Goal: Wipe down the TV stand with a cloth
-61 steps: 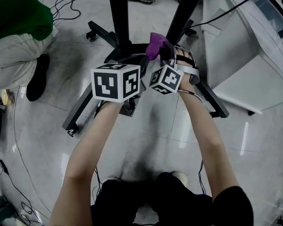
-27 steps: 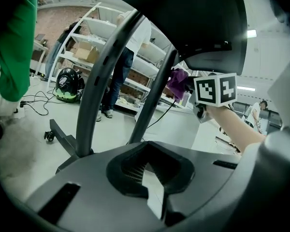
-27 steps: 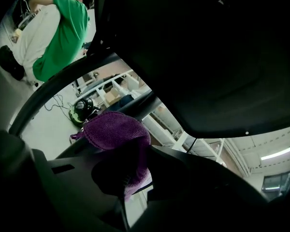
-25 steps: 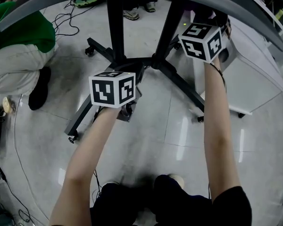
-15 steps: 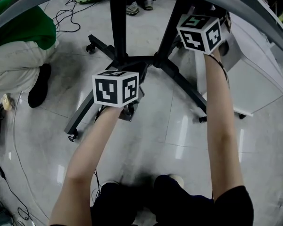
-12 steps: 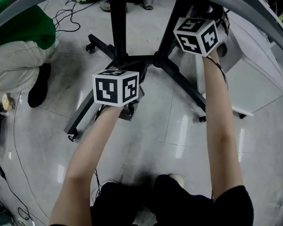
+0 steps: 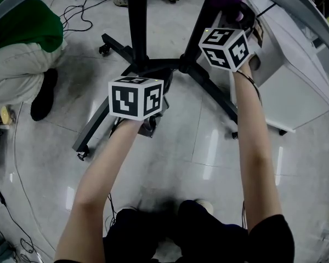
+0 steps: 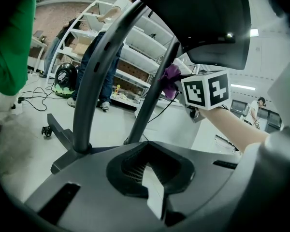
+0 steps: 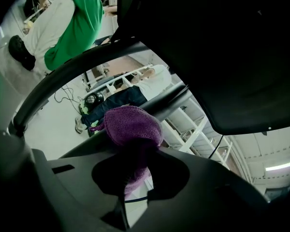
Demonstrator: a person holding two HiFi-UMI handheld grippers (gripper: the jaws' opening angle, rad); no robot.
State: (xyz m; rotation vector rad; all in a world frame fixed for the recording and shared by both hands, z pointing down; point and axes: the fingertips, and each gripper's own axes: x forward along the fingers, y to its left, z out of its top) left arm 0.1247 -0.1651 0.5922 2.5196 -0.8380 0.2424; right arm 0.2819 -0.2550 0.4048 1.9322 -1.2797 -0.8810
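Glossy tile floor (image 7: 181, 147), and on it the wheeled TV stand (image 7: 137, 21), with your cloth up on the slanted post (image 7: 200, 34).
Your right gripper (image 9: 135, 178) is clamped on the purple cloth (image 9: 133, 124), its bunched end against that post. Your left gripper (image 8: 152, 192) has its jaws together on nothing, low near the stand's base. Only a fold sits in the grip, so a hard drag may tug it free. On castors (image 7: 82, 155) and unbraced, the stand could roll toward the crouching person in green (image 7: 22, 21).

Bright overhead light glares on the glossy floor (image 7: 208, 147); gripper views are dim, fisheye-bent at edges, perhaps slightly soft.
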